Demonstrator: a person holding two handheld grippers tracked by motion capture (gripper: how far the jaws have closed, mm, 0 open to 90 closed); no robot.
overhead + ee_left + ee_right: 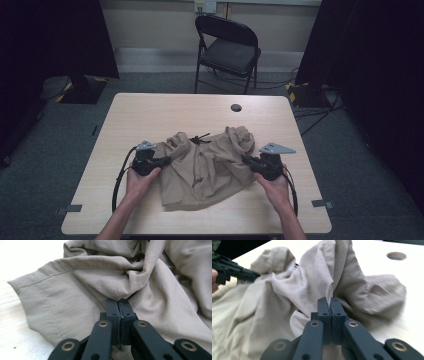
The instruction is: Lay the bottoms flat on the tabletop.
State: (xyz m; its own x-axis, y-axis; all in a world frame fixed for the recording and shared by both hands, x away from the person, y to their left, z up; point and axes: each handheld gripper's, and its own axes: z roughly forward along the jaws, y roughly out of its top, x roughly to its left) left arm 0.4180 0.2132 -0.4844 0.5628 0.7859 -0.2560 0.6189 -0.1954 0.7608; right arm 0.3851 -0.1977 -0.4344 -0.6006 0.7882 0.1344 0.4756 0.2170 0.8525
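Wooden table (pixel 150 110) under crumpled beige garment (pixel 205 167), both grippers' fingers pinching folds.

Garment (pixel 205 170): crumpled on the table (pixel 150 110), between the two grippers, nearer the person's edge than the far edge.
Left gripper (pixel 119 301): jaws clamped on a fold of the garment; a stitched hem runs left of and beyond the jaws, bunched folds beyond and to their right, bare table farther left.
Right gripper (pixel 330 300): jaws pinching a raised ridge of cloth that stands above them; garment spreads left of the jaws, table right.
Table hole (pixel 396 255): beyond the right jaws, to their right.
Chair (pixel 227 50): behind the table.
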